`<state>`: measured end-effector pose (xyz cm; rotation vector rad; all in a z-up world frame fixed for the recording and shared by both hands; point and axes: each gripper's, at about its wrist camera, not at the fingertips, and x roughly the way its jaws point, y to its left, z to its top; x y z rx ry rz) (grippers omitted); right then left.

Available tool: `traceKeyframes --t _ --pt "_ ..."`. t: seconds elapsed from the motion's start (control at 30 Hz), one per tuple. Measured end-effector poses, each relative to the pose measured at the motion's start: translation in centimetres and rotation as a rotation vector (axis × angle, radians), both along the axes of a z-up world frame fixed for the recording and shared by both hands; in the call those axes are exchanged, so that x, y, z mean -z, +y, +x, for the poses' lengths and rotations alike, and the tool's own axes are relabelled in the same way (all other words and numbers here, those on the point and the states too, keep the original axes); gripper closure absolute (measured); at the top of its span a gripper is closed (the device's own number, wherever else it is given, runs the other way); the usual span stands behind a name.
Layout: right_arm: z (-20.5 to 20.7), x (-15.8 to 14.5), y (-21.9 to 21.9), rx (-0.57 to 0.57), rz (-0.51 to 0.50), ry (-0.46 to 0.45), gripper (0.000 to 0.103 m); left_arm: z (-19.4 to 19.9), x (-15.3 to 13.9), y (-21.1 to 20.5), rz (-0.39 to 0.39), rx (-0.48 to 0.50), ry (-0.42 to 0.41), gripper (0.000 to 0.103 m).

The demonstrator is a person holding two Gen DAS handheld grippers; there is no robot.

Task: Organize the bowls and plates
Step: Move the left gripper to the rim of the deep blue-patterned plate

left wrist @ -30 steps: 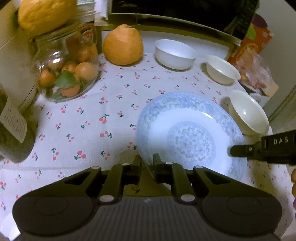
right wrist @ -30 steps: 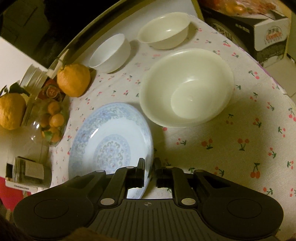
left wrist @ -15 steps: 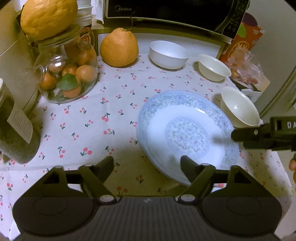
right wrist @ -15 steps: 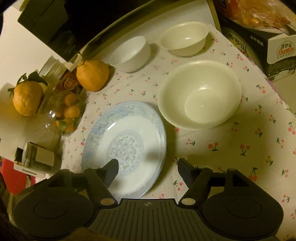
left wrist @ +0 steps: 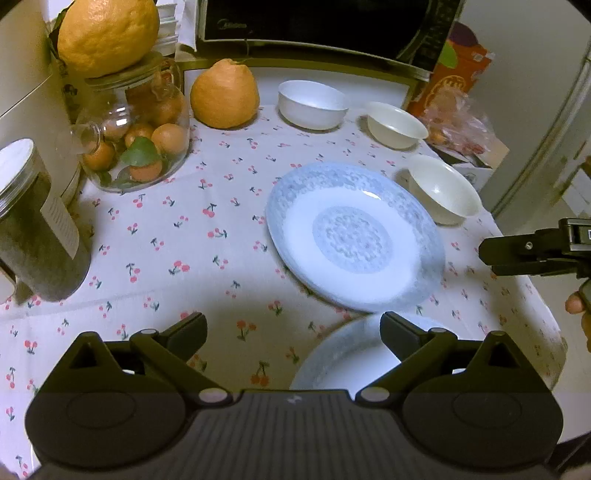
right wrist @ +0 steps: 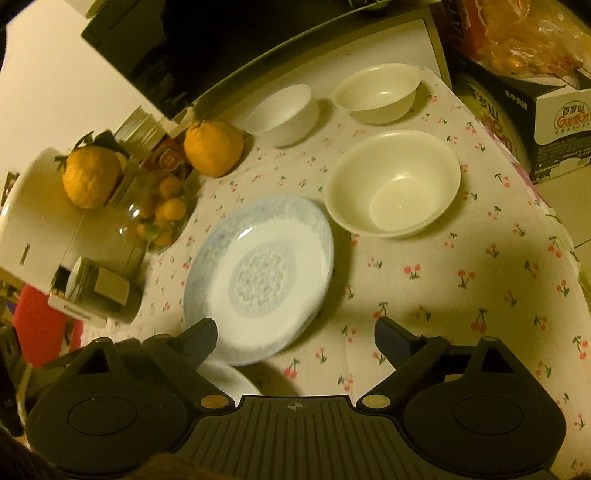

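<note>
A blue-patterned plate [left wrist: 354, 240] [right wrist: 262, 277] lies flat on the cherry-print cloth; its near edge shows a double rim, like a stack. A second patterned plate [left wrist: 343, 358] [right wrist: 231, 376] sits nearer, partly hidden by the fingers. Behind are a white bowl [left wrist: 312, 103] [right wrist: 280, 112], a small cream bowl [left wrist: 395, 123] [right wrist: 376, 92] and a larger cream bowl [left wrist: 443, 192] [right wrist: 395, 184]. My left gripper [left wrist: 293, 325] and right gripper [right wrist: 295, 330] hover short of the plate. Their jaws are opening and press on nothing. One right finger [left wrist: 517, 254] shows beside the plate.
At the left stand a glass jar of small oranges [left wrist: 136, 147] with a big citrus [left wrist: 107, 33] on top and a dark lidded jar [left wrist: 33, 229]. An orange fruit [left wrist: 225, 96], a microwave [left wrist: 314, 18] and a printed box [right wrist: 557, 122] line the back and right.
Both grippers were shut on the patterned plate's rim; they have let go, opened wide and drawn back and up. The nearer plate has come into view.
</note>
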<state>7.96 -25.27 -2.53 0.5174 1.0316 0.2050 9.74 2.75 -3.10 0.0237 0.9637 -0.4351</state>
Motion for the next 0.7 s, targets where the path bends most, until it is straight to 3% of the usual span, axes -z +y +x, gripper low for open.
traceKeyframes --t 0.43,0.7 --pt "-4.9 1.1 0.6 -0.119 0.044 0.035 0.009 -2.1 0.4 2.8 -0.111 0.105 0.004 0.006" --pt "-7.3 2.6 1.1 -0.154 0.071 0.093 0.009 -2.5 0.8 2.7 -0.092 0.148 -0.013 0.014"
